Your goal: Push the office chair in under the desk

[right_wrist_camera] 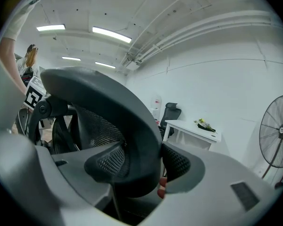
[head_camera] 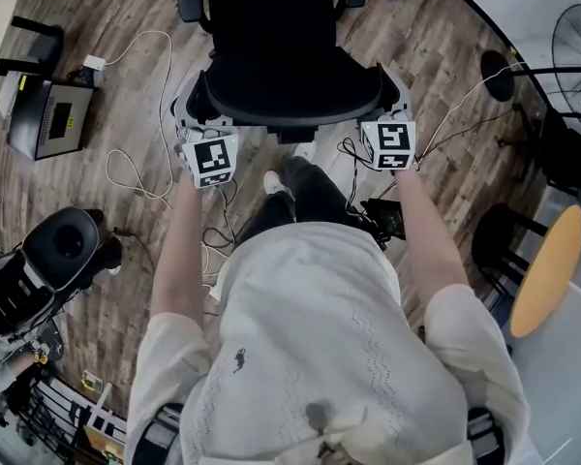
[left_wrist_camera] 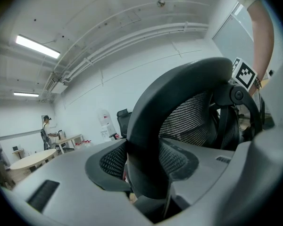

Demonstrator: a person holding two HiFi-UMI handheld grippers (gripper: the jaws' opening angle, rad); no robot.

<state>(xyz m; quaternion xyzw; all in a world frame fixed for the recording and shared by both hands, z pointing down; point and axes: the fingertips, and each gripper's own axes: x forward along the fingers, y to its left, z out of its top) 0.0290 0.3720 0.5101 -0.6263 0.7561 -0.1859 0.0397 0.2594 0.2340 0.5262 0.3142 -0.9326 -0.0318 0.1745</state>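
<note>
Left tongs [left_wrist_camera: 146, 173] and right tongs [right_wrist_camera: 141, 171] each clamped on office chair [head_camera: 271, 76] backrest rim, one per end. Chair dead ahead; white tabletop [head_camera: 533, 3] ahead-right, so push likely forward, veering right.

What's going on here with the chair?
A person stands behind an office chair with a gripper in each hand. The left gripper and the right gripper are each shut on the top rim of the backrest, one at each side. The chair stands on the wood floor just ahead of the person, seemingly ready to be pushed.
</note>
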